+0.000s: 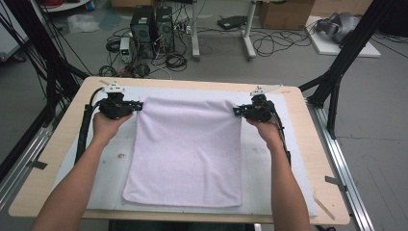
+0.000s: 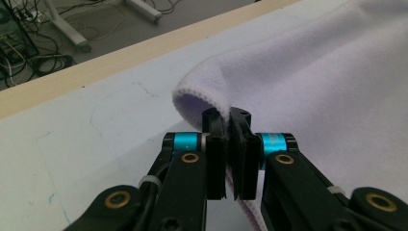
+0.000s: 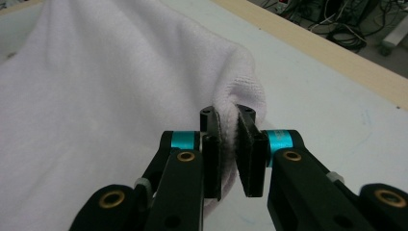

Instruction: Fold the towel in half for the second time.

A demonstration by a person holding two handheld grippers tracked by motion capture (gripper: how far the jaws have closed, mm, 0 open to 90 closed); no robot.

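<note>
With the towel point(image 1: 185, 149) spread at the middle of the table point(image 1: 57, 159) and its two far corners pinched in the closed left gripper point(image 1: 137, 106) and right gripper point(image 1: 237, 111), a thin corner could be pulled free if the cloth is tugged unevenly.

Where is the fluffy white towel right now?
In the high view the towel lies mid-table on the white mat, its two far corners pinched by the left gripper and the right gripper.
</note>
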